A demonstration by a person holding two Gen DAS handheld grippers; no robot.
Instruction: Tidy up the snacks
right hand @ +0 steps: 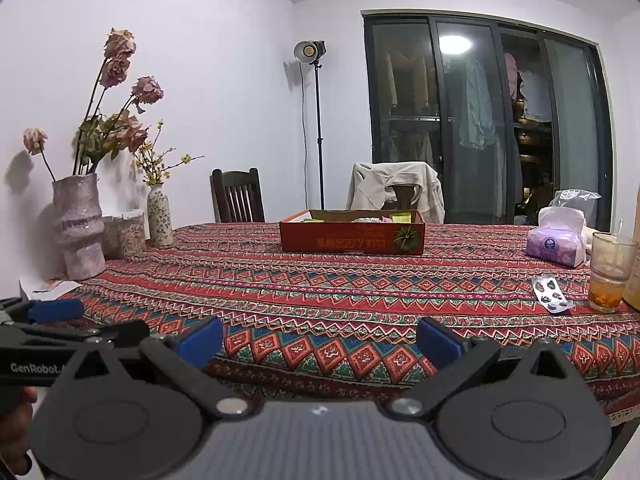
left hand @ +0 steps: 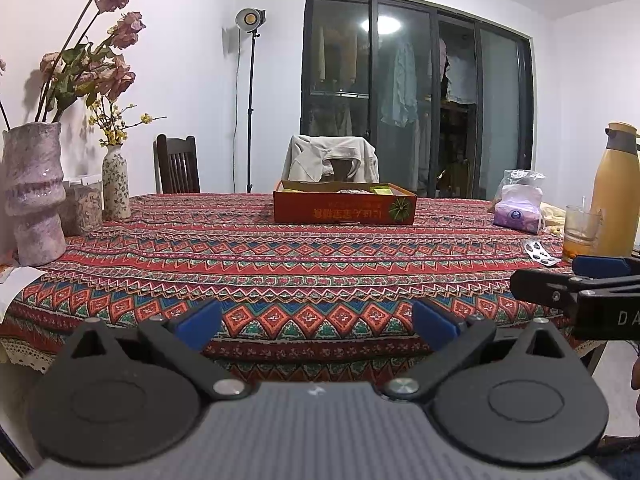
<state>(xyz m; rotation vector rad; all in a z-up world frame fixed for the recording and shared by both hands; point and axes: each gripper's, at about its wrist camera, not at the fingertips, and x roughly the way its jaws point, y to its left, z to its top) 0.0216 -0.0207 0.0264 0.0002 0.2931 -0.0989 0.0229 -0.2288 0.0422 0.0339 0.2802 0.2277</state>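
The left gripper (left hand: pixel 316 326) at the bottom of its frame is wide open and holds nothing. The right gripper (right hand: pixel 320 344) is the same. The red snack box (left hand: pixel 344 203) sits in the middle of the frame, far back on the table (left hand: pixel 280 264). Both should reach slowly forward, staying clear of the glass (right hand: pixel 612 268) at the right.

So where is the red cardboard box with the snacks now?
The red cardboard box sits at the far middle of the patterned tablecloth, in front of the chair draped with a beige jacket, centred in both views.
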